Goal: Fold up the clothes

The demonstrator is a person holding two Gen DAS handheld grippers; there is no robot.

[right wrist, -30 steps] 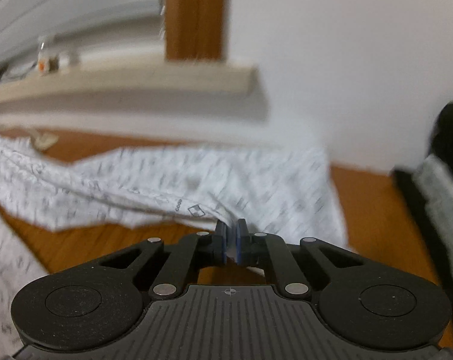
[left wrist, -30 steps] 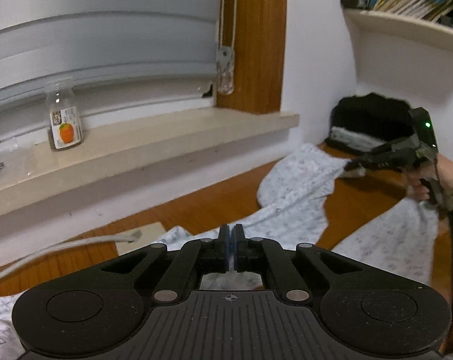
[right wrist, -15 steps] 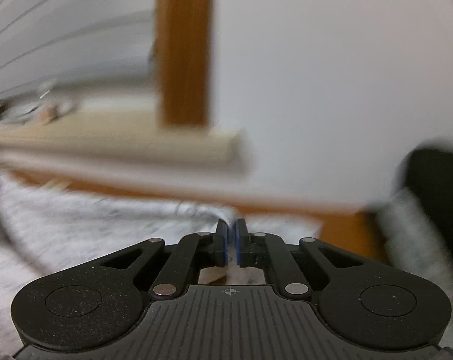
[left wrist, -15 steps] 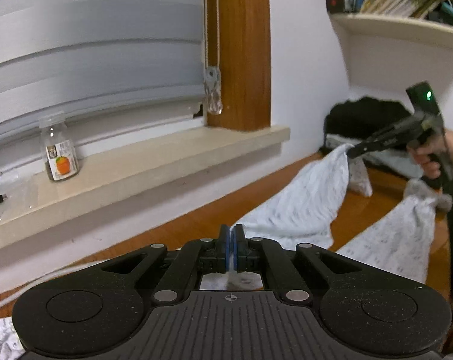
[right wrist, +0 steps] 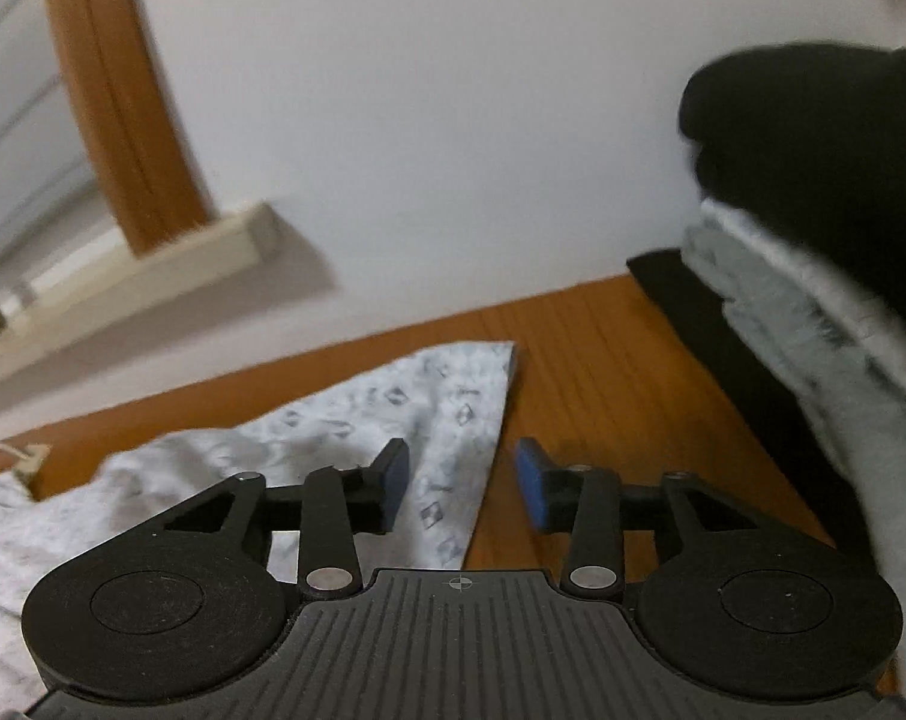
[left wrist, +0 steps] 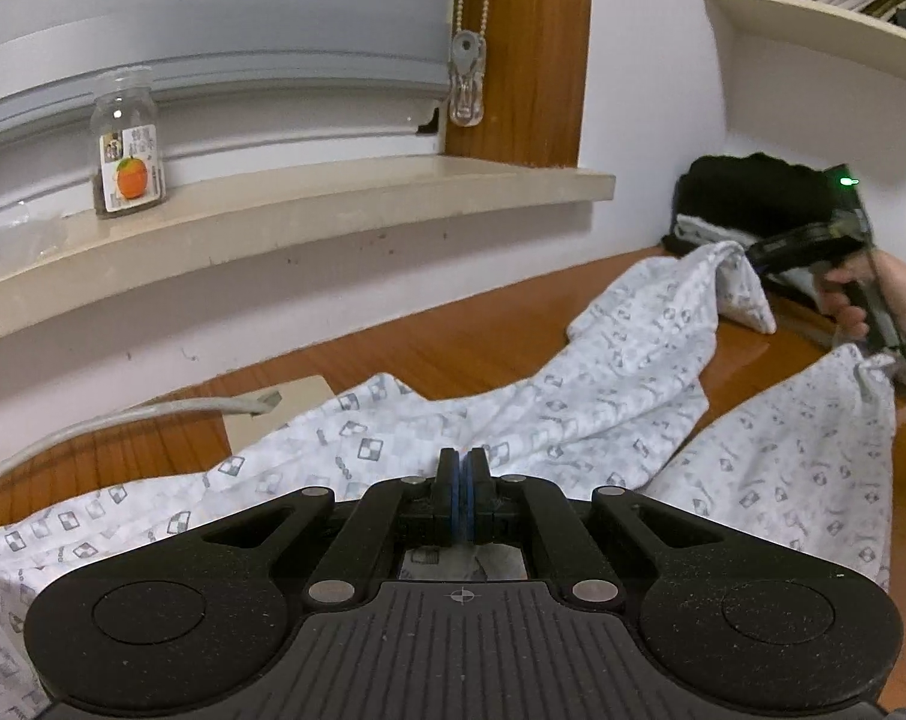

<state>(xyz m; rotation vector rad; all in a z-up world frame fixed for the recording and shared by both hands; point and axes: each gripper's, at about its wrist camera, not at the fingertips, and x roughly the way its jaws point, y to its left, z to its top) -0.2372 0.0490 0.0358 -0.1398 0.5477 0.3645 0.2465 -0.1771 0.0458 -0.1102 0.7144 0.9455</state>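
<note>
At your left gripper (left wrist: pixel 460 468) the blue pads are pressed together on a fold of the white patterned garment (left wrist: pixel 603 402), which trails across the wooden desk (left wrist: pixel 453 348) toward its far right corner. Your right gripper (right wrist: pixel 462 480) is opening — the garment's corner lies beneath its parted pads, unpinched, near the stacked black and grey clothes (right wrist: pixel 813 276).

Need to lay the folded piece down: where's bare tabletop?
Bare wood lies between the patterned garment and the wall, and right of its edge up to the dark clothes pile. The near side is covered in cloth.
</note>
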